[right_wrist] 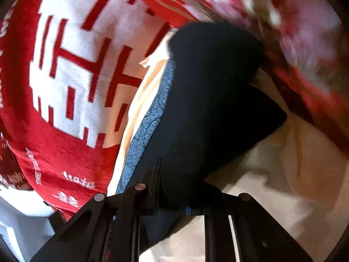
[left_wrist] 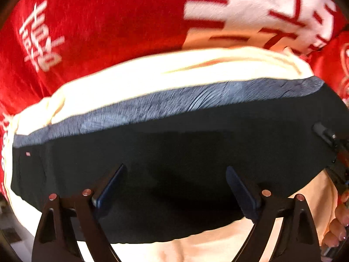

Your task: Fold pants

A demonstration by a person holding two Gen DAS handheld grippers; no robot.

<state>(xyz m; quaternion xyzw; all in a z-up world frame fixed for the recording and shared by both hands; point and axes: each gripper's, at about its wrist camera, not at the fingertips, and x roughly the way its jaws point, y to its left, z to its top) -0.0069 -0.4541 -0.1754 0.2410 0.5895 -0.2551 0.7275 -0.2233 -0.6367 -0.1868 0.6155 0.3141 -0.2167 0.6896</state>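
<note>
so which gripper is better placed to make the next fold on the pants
Probably the right gripper: it looks shut on the dark pants at their edge, ready to carry cloth over. The left gripper hangs open above them, holding nothing.

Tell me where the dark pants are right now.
The dark pants lie folded on a cream garment over the red printed blanket, filling the left wrist view ahead of the open left tongs; the right tongs grip their edge.
</note>
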